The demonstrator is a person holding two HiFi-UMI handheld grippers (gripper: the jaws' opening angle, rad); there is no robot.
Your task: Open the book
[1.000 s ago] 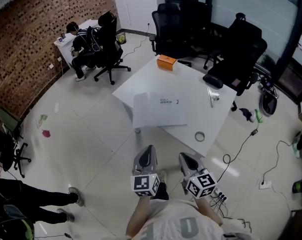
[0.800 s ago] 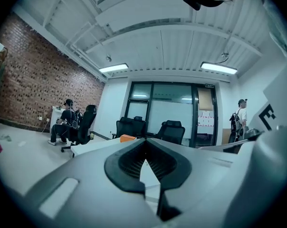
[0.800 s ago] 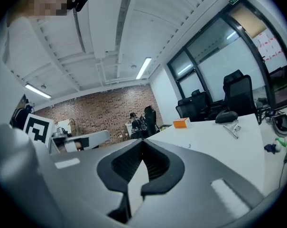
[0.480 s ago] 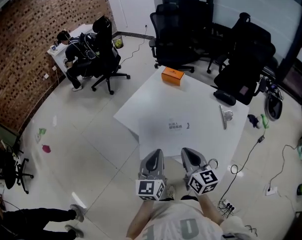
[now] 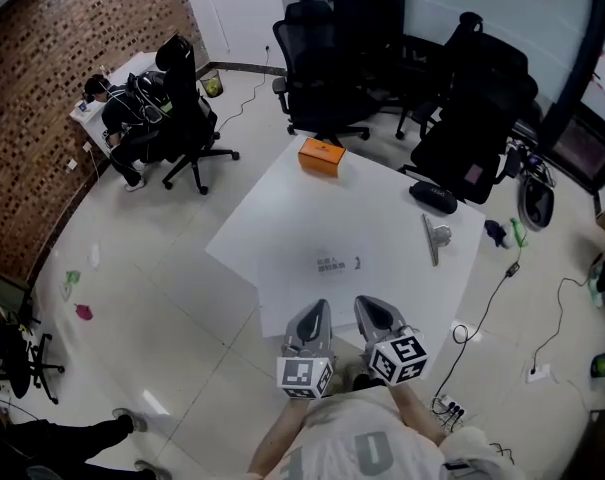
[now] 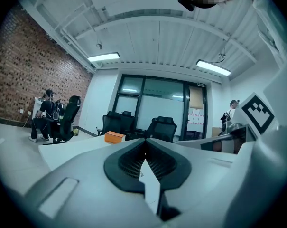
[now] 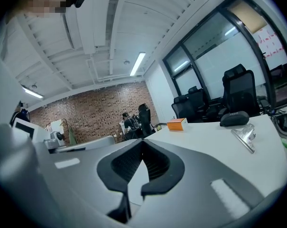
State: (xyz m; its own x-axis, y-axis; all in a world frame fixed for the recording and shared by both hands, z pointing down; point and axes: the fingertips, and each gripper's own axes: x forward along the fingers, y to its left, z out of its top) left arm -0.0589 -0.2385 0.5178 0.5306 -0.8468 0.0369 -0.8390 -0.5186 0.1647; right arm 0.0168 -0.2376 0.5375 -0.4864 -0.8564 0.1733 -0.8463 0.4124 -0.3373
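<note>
Book: the white, closed book with a short line of dark print on its cover (image 5: 327,278) lies flat on the 6 o'clock side of the white square table (image 5: 282,203), directly ahead of both gripper tips.
Left gripper: the grey two-jaw gripper with a marker cube (image 5: 315,313) is clenched on nothing, its ribbed pads meeting in the left gripper view (image 6: 144,146). It points to 12 o'clock over the book's near edge; contact with the cover cannot be told.
Right gripper: the matching grey gripper (image 5: 368,308) sits just beside the left one at its 3 o'clock. It is likewise clenched and empty (image 7: 142,147).
Orange box: a small orange cardboard box (image 5: 321,156) sits at the table's 12 o'clock corner, well apart from the book.
Black case: a black oblong pouch (image 5: 432,197) lies at the table's 2 o'clock.
Clear piece: a long clear plastic piece (image 5: 432,238) lies at 3 o'clock, near the pouch.
Chairs: black office chairs (image 5: 327,78) stand beyond the table, from 12 to 1 o'clock.
Person: seated (image 5: 127,133) at 10 o'clock, by the brick wall (image 5: 72,88).
</note>
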